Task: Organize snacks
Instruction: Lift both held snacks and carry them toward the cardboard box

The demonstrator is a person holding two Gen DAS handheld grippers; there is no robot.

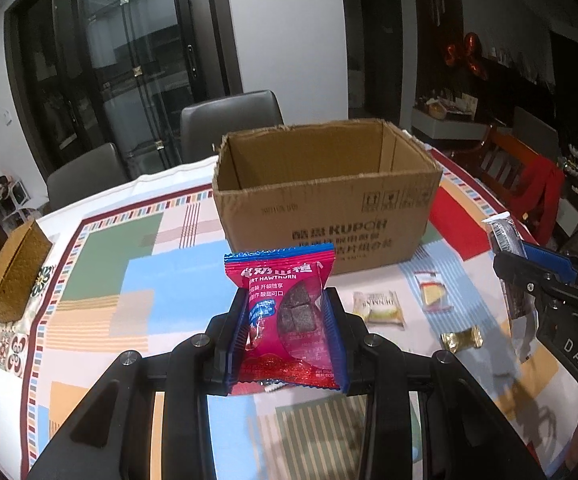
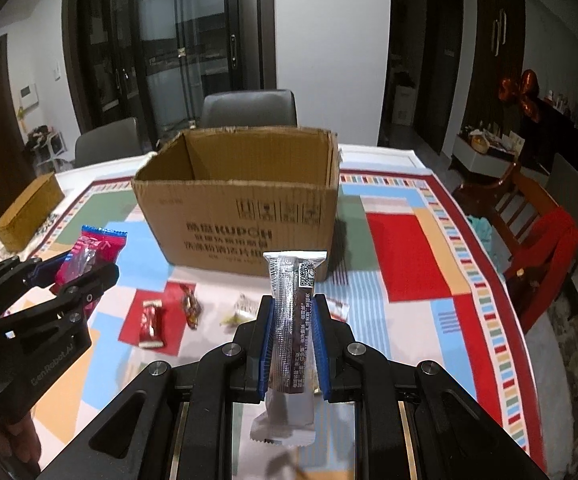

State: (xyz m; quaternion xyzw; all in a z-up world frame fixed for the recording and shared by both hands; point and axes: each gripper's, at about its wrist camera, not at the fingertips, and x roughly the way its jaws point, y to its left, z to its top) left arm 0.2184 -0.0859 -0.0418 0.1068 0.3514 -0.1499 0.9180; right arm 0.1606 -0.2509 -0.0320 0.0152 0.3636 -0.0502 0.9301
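Two claws, both clamped: your left claw (image 1: 285, 312) pinches the hawthorn packet (image 1: 285, 308) at lower centre; your right claw (image 2: 293, 320) grips the silver bar (image 2: 291, 320) upright, below the cardboard box (image 2: 241, 216).

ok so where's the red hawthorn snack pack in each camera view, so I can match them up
Left wrist view: the red hawthorn pack is low centre, upright, clamped in the left gripper.
Right wrist view: the same pack is at the left edge, in that gripper seen side-on.
Shared landmark: the open cardboard box behind it on the table.
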